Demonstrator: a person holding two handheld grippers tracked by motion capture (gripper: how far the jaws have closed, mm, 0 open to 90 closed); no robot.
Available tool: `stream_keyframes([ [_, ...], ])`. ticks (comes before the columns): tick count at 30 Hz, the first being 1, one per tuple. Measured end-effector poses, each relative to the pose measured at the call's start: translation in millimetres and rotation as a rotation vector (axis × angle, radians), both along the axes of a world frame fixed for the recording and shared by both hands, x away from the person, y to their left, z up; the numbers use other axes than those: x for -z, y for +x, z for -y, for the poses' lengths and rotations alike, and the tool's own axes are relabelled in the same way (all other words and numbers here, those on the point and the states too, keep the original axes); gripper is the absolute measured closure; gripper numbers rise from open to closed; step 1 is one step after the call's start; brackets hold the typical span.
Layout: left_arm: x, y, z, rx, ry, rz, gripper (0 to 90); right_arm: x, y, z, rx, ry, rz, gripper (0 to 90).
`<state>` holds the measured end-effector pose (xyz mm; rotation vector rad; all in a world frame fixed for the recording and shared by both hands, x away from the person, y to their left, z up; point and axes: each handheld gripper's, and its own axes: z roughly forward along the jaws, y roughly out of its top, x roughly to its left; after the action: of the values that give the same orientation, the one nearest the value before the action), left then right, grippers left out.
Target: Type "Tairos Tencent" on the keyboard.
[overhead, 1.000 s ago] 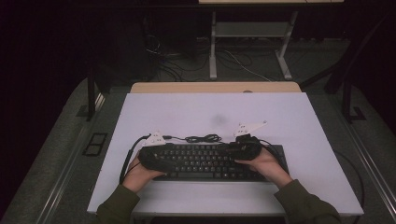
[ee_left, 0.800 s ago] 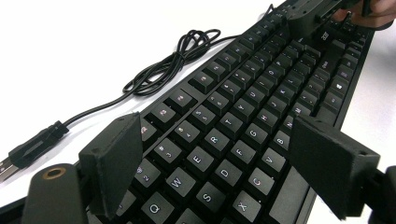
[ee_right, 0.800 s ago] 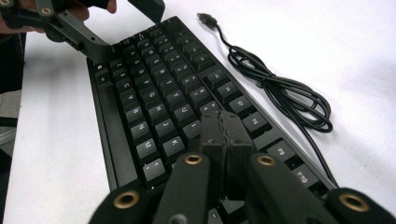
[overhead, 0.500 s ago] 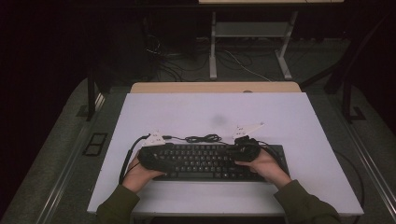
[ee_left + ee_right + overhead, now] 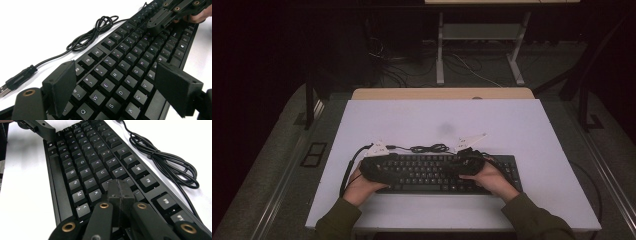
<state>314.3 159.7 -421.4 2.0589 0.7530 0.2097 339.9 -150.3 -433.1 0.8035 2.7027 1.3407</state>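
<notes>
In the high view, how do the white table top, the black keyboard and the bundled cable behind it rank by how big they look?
1. White table top, by far the largest.
2. Keyboard, spanning between both hands.
3. Bundled cable, a small coil behind the keyboard.

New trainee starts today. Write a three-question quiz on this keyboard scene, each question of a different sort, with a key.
1. True or false: the right gripper has its fingers pressed together over the keyboard.
2. Multiple choice: where does the coiled cable lie? A) on the keys B) on the table just beyond the keyboard's far edge C) on the floor
3. Fill in: the left gripper hangs over the keys with its fingers ____.

Key: 1 true; 2 B; 3 open, spread wide apart with the letter keys showing between them and nothing held.
</notes>
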Motion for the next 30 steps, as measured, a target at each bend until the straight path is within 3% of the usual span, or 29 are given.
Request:
stream_keyframes([
  [15, 0.2, 0.0, 0.4, -0.002, 0.000, 0.000, 17.1, 6.0, 0.1, -7.9, -0.012, -0.032, 0.000, 89.0],
  [30, -0.1, 0.3, -0.2, -0.001, 0.002, 0.001, 17.1, 0.5, -1.1, -5.8, -0.010, -0.005, 0.009, 88.9],
])
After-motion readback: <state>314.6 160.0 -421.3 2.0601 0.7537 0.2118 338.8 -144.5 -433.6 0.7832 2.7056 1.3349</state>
